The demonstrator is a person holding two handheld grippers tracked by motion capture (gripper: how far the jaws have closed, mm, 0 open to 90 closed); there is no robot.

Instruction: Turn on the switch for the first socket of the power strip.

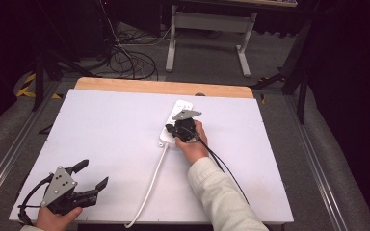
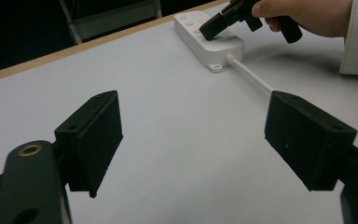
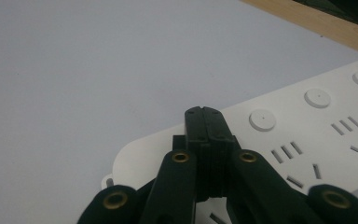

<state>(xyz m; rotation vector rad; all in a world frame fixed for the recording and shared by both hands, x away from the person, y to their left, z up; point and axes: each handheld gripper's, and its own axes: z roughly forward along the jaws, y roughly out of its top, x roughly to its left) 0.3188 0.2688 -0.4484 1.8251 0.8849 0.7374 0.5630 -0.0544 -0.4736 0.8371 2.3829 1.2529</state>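
Observation:
A white power strip (image 1: 182,107) lies on the white board, its white cable (image 1: 151,185) running back to the near edge. My right gripper (image 1: 170,129) is over the strip's cable end, jaws shut together with nothing between them. In the right gripper view the closed tips (image 3: 206,115) sit low over the strip's top face (image 3: 307,135), beside a row of round buttons (image 3: 262,120). My left gripper (image 1: 94,173) is held at the near left corner, open and empty. In the left gripper view, its jaws stand wide apart above bare board, with the strip (image 2: 193,39) farther off.
The white board (image 1: 115,130) covers a wooden table whose far edge (image 1: 164,87) shows. Beyond it on the floor are tangled cables (image 1: 130,60) and a white table frame (image 1: 207,33). A cable (image 1: 226,171) trails from the right gripper along the sleeve.

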